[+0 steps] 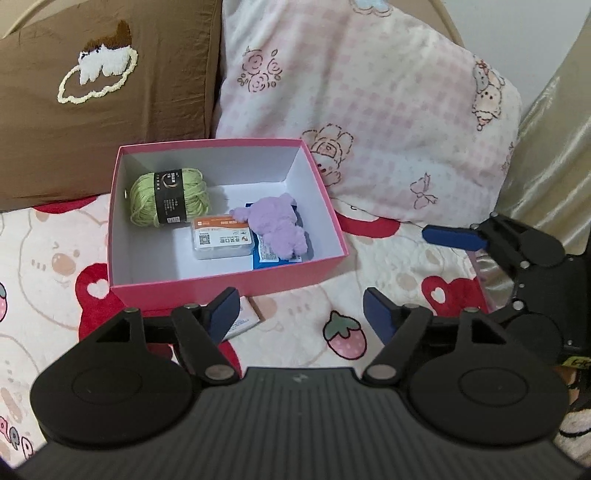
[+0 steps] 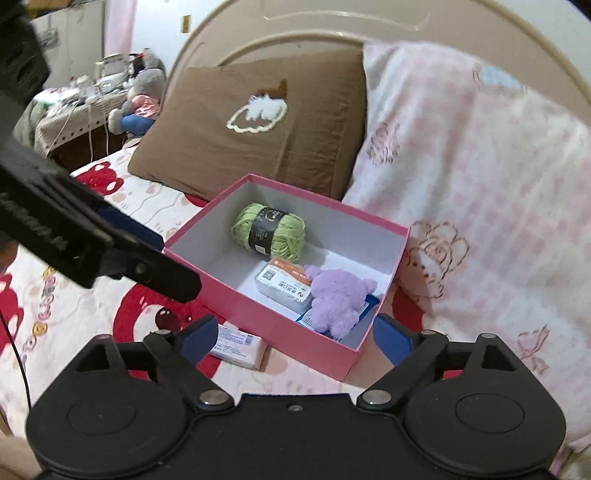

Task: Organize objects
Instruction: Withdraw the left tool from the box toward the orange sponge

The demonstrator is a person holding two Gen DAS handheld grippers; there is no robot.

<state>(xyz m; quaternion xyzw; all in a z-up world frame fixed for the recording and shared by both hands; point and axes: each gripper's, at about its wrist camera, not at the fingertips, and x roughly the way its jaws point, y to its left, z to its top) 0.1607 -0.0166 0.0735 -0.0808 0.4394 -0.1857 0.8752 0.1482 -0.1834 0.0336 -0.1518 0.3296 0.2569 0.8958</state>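
Observation:
An open pink box [image 1: 229, 288] [image 2: 258, 314] sits on the bed. Inside lie a green yarn ball [image 1: 168, 199] [image 2: 269, 230], a white packet with an orange label [image 1: 221, 238] [image 2: 284, 286], a purple plush toy [image 1: 277, 225] [image 2: 338, 297] and a blue packet [image 1: 267, 262] under the toy. A small pale packet [image 1: 245, 319] [image 2: 240, 345] rests on the bedspread against the box's near wall. My left gripper [image 1: 301, 314] hovers open and empty in front of the box. My right gripper [image 2: 295, 339] is also open and empty, near the box's front corner.
A brown pillow [image 1: 110, 92] and a pink checked pillow [image 1: 369, 92] lean behind the box, against a beige headboard [image 2: 295, 33]. The bedspread [image 1: 55, 258] has red bear and strawberry prints. A cluttered side table [image 2: 85, 96] stands beyond the bed's far edge.

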